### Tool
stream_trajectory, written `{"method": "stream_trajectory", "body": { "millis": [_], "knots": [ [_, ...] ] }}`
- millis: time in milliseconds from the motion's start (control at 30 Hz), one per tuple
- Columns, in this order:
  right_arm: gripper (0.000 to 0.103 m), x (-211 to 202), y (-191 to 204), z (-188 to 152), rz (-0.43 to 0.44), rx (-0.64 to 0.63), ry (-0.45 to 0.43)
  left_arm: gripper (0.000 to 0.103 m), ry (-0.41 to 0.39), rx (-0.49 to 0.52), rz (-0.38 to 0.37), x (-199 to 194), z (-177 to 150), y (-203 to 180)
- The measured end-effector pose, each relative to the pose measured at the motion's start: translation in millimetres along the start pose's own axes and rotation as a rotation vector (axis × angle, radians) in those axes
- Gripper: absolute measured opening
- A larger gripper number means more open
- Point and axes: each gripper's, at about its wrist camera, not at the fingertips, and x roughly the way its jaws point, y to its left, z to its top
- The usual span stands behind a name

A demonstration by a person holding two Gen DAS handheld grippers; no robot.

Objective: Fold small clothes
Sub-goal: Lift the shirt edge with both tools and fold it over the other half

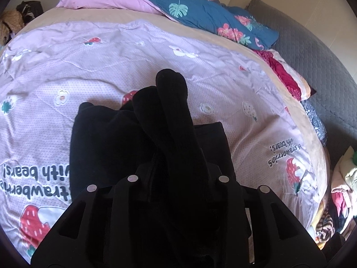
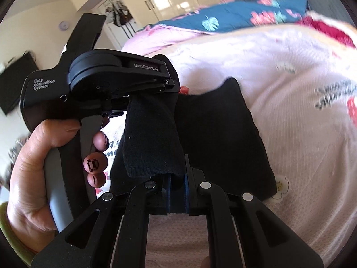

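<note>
Left wrist view: black socks (image 1: 171, 111) stood up out of the left gripper (image 1: 178, 176), toes pointing toward the folded black cloth (image 1: 100, 138) that lay on the strawberry duvet (image 1: 133, 51). The jaws were hidden under dark fabric, so their grip could not be told here.
Landmark: the folded black cloth; the socks crossed over its middle, the teal leaf quilt (image 1: 200, 15) lay well beyond it.
Right wrist view: the right gripper (image 2: 177, 192) was pinched tight on the lower end of the socks (image 2: 151, 138); the left gripper (image 2: 125, 76), held in a hand (image 2: 44, 167), clamped the upper end, above the folded black cloth (image 2: 218, 129).
Left jaws: narrow, with sock between them.
Risk: the left grip looked loose, so the upper end could slip out and the pair could drop crooked onto the cloth.
Risk two: pulling the two ends apart could stretch the pair and spoil the fold.
</note>
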Motion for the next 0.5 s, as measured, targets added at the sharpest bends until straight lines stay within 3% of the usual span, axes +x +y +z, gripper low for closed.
{"method": "stream_trajectory", "body": {
  "millis": [267,300,367,500],
  "knots": [
    [0.009,13,-31,-3,0.091,0.179,0.075,0.035,0.043,0.037,0.015,21,-3,-13],
    [0.009,14,-34,-4,0.100,0.198,0.081,0.042,0.046,0.047,0.014,22,-3,-15],
    [0.010,15,-40,-5,0.109,0.232,0.095,0.071,0.043,0.049,-0.011,21,-3,-18],
    [0.016,23,-51,-10,0.097,0.255,0.140,0.072,0.000,0.041,-0.043,8,-1,-20]
  ]
}}
